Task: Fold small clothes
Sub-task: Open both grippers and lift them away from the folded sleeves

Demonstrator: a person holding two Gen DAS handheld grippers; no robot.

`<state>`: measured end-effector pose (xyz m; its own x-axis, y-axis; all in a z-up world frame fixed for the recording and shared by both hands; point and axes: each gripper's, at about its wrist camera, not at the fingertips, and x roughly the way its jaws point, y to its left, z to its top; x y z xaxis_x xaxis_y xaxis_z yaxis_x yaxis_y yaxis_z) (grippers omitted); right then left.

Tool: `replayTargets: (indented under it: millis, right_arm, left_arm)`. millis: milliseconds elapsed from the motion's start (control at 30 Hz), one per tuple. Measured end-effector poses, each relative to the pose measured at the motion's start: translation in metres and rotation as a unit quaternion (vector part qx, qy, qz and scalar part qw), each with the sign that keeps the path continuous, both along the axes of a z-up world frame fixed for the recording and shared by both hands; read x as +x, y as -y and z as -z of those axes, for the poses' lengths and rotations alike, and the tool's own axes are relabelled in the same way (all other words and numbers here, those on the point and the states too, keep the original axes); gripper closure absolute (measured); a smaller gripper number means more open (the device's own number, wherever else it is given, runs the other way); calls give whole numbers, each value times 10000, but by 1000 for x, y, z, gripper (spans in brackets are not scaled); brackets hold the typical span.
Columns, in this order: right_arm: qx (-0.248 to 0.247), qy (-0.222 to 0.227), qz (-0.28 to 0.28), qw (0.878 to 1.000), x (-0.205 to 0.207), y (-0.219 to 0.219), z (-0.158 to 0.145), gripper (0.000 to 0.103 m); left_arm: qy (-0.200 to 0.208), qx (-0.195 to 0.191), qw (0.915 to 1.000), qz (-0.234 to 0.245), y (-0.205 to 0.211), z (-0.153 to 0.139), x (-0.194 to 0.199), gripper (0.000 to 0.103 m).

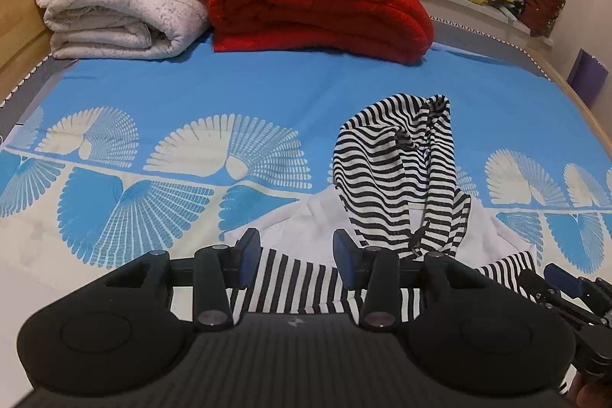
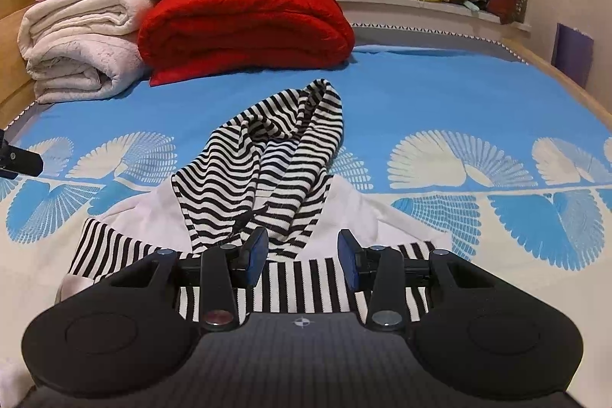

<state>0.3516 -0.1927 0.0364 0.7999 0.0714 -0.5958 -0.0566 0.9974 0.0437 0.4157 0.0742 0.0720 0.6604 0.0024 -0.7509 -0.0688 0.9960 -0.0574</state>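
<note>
Blue fan-printed bedsheet [image 2: 440,94] spreads ahead; on it my white hooded top with black-striped hood [image 2: 267,155] runs lengthwise away from me. Both my left gripper [image 1: 296,257] and right gripper [image 2: 302,253] hover half-open, empty, over its striped near hem, equally near.

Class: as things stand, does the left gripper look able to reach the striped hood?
Probably yes: the left gripper hangs open over the garment's striped band, and nothing lies between it and the striped hood.
</note>
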Motion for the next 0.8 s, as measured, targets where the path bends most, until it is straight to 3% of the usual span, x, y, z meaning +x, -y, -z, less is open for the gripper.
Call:
replayTargets:
  millis: [300,433,633,800]
  right_arm:
    - [-89,193,7,9998,-1,5,-10,61]
    - [-108,329,20,9994,-2,8,-12,61]
    - [-181,460,89,9987,-3,13,-15,61]
    - [-293,508,28,9983,-5,11,-17,61]
  left_arm:
    - [36,56,10000,30,7,2,0,56]
    - [32,56,9999,-79,6,3,1,41]
    - [87,233,9997,-69,11,4,1,35]
    - [39,80,9999,-103,10,5,1,29]
